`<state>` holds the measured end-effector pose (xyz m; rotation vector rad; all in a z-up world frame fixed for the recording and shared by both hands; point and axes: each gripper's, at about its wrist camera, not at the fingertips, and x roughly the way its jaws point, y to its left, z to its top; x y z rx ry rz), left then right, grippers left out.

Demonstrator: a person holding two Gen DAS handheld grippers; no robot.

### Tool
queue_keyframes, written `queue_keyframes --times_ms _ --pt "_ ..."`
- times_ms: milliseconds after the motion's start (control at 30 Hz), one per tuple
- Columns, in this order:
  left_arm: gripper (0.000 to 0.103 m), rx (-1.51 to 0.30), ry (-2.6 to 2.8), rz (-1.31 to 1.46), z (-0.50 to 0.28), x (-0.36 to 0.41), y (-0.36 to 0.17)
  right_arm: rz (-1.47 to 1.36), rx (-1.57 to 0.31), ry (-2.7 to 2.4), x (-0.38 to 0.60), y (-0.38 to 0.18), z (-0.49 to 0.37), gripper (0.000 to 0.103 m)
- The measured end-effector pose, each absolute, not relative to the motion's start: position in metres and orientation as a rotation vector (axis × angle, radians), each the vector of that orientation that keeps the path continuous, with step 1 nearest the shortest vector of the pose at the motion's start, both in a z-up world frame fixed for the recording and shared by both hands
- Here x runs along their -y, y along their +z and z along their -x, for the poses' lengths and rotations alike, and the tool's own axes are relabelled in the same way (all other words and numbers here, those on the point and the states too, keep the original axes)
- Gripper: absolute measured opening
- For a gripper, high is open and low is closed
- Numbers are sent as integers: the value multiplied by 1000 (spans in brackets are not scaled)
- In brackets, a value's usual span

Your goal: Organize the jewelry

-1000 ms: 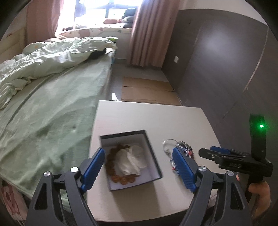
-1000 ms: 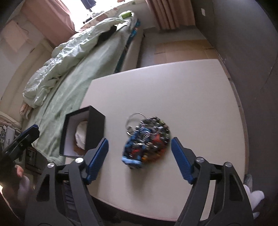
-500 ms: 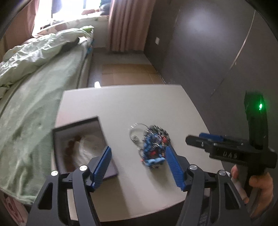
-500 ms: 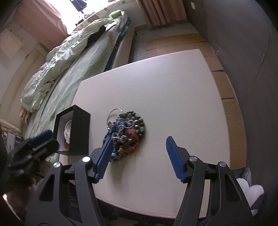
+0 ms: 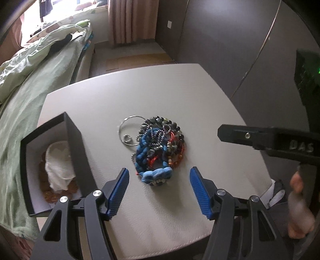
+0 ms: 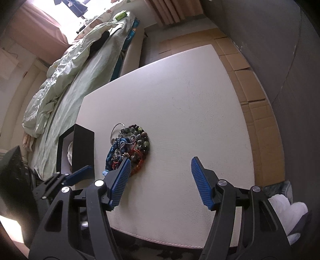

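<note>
since a second ago the left gripper (image 5: 159,189) swings from the open black box (image 5: 77,144) to straddle the jewelry pile (image 5: 158,149) on the table (image 5: 180,90), jaws apart, empty; the right gripper (image 6: 159,181), released too, perhaps waits beside it.

A bedroom in a home — a bed (image 5: 40,80) with a rumpled pale green quilt (image 6: 66,76) runs along one side, pink curtains (image 5: 128,20) hang by a bright window (image 5: 66,8), and a dark wardrobe (image 5: 230,50) lines the other side. A small white counter (image 5: 160,96) stands just beside the bed — cardboard (image 6: 254,96) covers the floor.
</note>
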<state>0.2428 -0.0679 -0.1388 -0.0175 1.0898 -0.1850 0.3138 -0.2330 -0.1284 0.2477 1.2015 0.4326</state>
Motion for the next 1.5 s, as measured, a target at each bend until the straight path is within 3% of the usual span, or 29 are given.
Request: queue_keyframes --times_ms 100,167,267,767,900,1133,1500 --pt "55 -1101 -171 -10 -246 73 -148 -253 -1205 442 233 -130 -314 64" --pt "32 -1126 -163 -2 -249 71 -156 -253 -1210 446 232 -131 -315 64" --pt "26 -1109 -163 1 -249 69 -155 -257 -1214 457 228 -132 -317 64" --pt "23 -953 -211 91 -246 32 -78 -257 -1220 475 214 -134 -321 64" --pt "23 -915 -207 108 -245 22 -58 -247 -1236 483 207 -138 -322 56" --pt "23 -879 -194 150 -238 5 -38 -185 -1286 481 188 -151 -324 33" --pt "19 -841 -220 165 -231 2 -14 -41 -1286 449 153 -161 -324 20"
